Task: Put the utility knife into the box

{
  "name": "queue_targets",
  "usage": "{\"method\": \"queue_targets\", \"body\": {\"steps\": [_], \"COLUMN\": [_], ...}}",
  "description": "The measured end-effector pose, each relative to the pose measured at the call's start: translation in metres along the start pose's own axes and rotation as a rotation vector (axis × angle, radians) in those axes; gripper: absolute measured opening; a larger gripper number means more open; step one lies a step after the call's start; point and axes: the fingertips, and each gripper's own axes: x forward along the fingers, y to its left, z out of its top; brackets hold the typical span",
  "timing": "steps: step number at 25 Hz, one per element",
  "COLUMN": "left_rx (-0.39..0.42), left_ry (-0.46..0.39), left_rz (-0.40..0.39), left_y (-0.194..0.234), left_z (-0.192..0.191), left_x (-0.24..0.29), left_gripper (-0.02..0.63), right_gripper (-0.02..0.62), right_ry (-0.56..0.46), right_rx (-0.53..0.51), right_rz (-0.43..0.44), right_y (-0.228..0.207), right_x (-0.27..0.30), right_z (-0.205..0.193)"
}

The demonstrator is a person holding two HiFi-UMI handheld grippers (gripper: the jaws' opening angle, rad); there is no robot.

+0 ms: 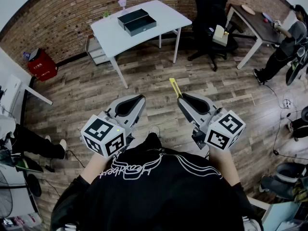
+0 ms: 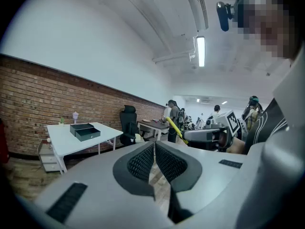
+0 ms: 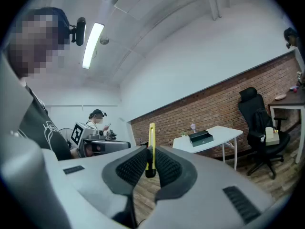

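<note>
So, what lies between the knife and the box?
Head view: only bare floor, then the table top, between the knife in the right gripper and the box.

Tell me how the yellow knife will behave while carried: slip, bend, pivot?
Likely stiff and light: the knife stands straight out of the right gripper. Gripped near one end only, it may pivot or slip if jolted.

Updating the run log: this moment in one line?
right gripper: shut on utility knife | left gripper: shut, empty | box: on white table
</note>
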Motion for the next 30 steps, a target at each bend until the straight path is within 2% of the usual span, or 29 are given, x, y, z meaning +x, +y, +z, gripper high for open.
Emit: {"method": "queue_targets", "body": {"steps": [15,24,30], "left_rx": [-0.018,-0.089,-0.166], "left_ry": [-0.063,-0.048,-0.009], "left_rz": [0.013,0.067,0.083], "left_y": [0.023,0.128,0.214], "left_z": [0.006,0.001,-0.008], "left_x": [-0.008,0.025,0.074], "left_gripper": [0.037,0.037,0.037], "right_gripper": [0.058,0.060,0.059], "right_ry": [0.036,0.097,0.157], "right_rx": [-0.015,0.017,0.067], "right_rz": [0.005,0.014,0.007], "right_y": [-0.002,-0.055,-0.117], "right_x": [0.019,0.107,0.177], "right_z": [0.004,0.002,-0.005]}}
